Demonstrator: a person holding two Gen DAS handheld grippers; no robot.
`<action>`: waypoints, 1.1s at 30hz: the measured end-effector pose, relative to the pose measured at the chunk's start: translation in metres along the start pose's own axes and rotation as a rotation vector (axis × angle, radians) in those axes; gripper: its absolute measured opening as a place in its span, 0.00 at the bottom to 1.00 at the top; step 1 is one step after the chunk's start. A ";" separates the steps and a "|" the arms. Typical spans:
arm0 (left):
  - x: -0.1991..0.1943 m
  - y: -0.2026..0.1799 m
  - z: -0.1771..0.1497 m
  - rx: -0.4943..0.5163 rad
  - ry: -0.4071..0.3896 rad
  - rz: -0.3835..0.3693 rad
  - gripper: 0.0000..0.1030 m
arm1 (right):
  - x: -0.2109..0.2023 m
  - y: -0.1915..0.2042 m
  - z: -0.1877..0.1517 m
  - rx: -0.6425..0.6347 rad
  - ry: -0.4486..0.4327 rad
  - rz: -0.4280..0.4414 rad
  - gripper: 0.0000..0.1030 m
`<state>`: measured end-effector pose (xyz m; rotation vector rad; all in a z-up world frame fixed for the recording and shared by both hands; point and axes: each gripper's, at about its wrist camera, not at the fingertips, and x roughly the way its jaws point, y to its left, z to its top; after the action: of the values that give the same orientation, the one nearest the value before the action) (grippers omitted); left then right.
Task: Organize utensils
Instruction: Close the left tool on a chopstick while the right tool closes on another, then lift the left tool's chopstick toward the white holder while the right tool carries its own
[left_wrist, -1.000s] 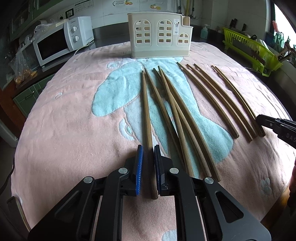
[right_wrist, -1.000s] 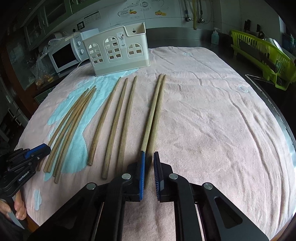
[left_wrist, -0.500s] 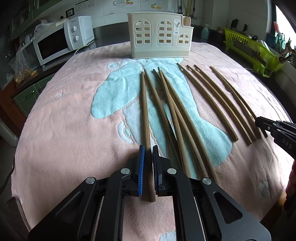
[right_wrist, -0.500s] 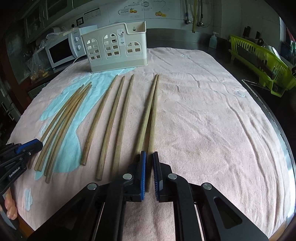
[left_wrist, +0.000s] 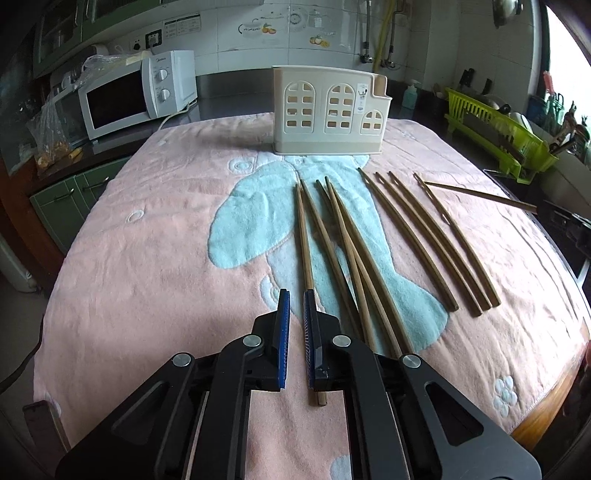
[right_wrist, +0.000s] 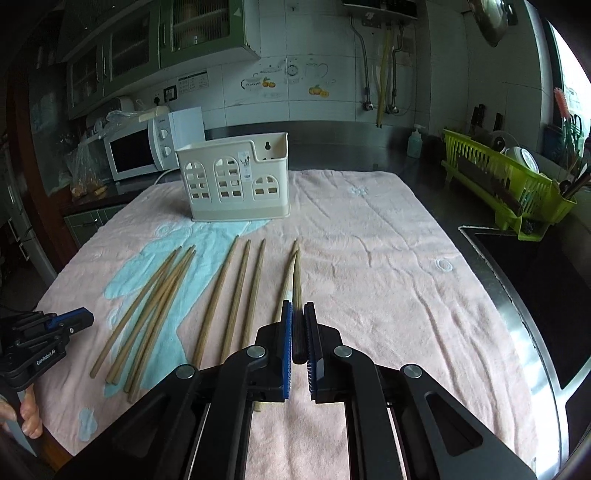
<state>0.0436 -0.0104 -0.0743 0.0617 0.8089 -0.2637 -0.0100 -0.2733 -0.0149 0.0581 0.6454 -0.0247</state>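
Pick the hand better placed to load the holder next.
Right, probably: right gripper clamps a chopstick raised off the towel; left gripper's stick lies flat, seemingly not between its pads.

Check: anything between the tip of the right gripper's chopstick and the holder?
Nothing. In the right wrist view, only bare towel lies between the chopstick held by the right gripper and the holder.

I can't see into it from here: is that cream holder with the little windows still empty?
It appears empty: through the cream holder's window cutouts only pale plastic shows, and nothing sticks out above the rim. All chopsticks in view are outside it.
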 end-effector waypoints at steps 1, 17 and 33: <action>0.002 0.001 -0.003 -0.001 0.011 -0.007 0.06 | -0.001 0.001 0.001 0.001 -0.003 0.001 0.06; 0.028 -0.010 -0.019 0.021 0.102 -0.021 0.24 | 0.004 0.003 -0.001 0.012 -0.004 0.022 0.06; -0.008 -0.007 0.007 0.028 -0.021 -0.058 0.06 | -0.006 0.004 0.009 0.004 -0.041 0.031 0.06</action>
<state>0.0416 -0.0170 -0.0633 0.0614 0.7871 -0.3302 -0.0094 -0.2696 -0.0037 0.0710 0.6033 0.0024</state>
